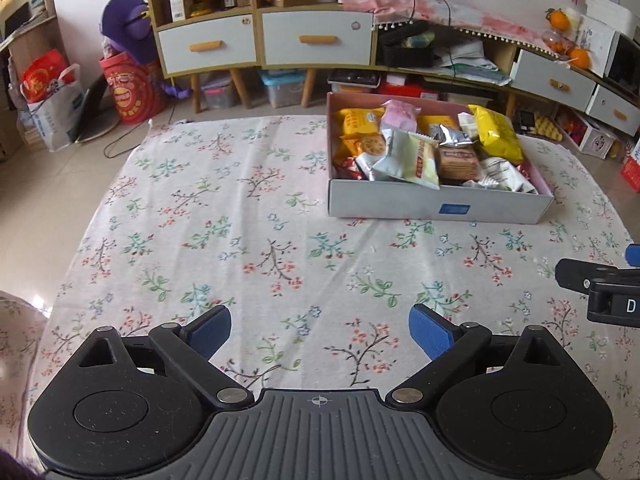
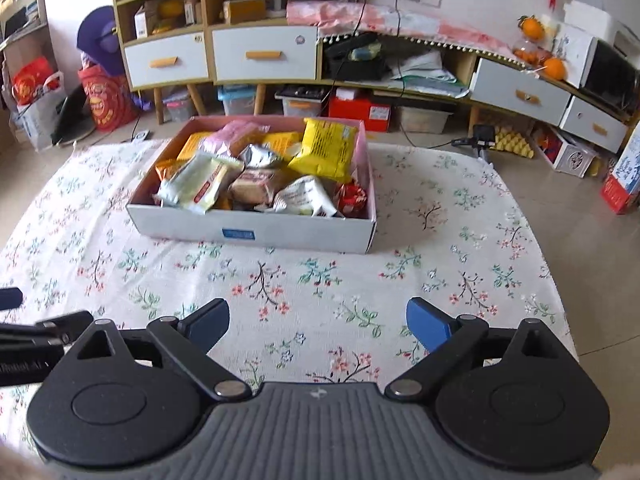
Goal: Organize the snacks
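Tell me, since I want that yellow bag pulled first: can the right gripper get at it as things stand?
Probably yes. The right gripper is open and empty, the cloth ahead is bare, and the yellow bag lies on top of the pile in the open box.

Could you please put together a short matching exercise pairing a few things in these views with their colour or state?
Things:
1. big snack bag
2. box
3. left gripper
4. tablecloth

Descriptions:
A. floral print
B. yellow
C. open and empty
D. full of snack packets

Pairs: 1-B, 2-D, 3-C, 4-A
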`<state>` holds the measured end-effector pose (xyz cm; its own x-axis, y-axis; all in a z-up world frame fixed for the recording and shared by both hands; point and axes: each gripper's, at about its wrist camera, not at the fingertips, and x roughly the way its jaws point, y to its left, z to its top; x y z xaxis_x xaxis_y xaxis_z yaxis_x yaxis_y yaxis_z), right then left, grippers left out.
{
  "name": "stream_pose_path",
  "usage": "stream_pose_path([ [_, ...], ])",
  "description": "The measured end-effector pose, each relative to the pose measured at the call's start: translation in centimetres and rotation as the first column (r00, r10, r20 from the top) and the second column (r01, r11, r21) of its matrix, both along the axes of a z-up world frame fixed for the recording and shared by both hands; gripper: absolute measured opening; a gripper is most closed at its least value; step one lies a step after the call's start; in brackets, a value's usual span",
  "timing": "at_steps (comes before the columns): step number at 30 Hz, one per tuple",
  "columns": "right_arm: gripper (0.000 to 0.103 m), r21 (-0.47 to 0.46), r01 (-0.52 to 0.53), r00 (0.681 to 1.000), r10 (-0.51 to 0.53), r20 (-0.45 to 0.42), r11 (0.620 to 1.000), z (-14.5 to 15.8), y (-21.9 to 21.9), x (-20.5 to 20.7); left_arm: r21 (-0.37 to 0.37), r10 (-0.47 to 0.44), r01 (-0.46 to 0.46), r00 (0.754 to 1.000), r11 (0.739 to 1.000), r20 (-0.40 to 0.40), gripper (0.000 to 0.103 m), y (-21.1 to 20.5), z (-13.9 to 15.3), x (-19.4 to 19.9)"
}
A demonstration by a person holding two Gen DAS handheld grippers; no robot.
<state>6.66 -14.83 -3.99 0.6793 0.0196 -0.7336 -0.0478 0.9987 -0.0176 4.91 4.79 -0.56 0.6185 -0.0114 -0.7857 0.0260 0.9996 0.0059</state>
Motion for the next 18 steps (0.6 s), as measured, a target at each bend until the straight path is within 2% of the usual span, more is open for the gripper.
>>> stream_pose_path([
  [2,0.099,-0.018,-0.007,1.0,0.007,0.0,1.0,0.0,0.2,-0.1,0.011,-0.002,0.002,1.0,1.0,-0.002,0.097,0.0,-0.1,-0.1],
  [11,0.1,-0.052,-0.019,1.0,0.019,-0.008,0.998,0.1,0.6,-0.2,0.013,-0.008,0.008,1.0,1.0,-0.006,0.099,-0.4,0.2,-0.4],
  [15,0.101,-0.059,-0.025,1.0,0.024,-0.013,0.998,0.0,0.8,-0.3,0.049,-0.015,0.016,1.0,0.999,-0.006,0.1,-1.0,0.1,-0.4],
  [18,0.101,-0.065,-0.02,1.0,0.019,-0.011,0.998,0.1,0.8,-0.3,0.043,-0.023,0.024,1.0,0.999,-0.015,0.1,-1.2,0.0,-0.4],
])
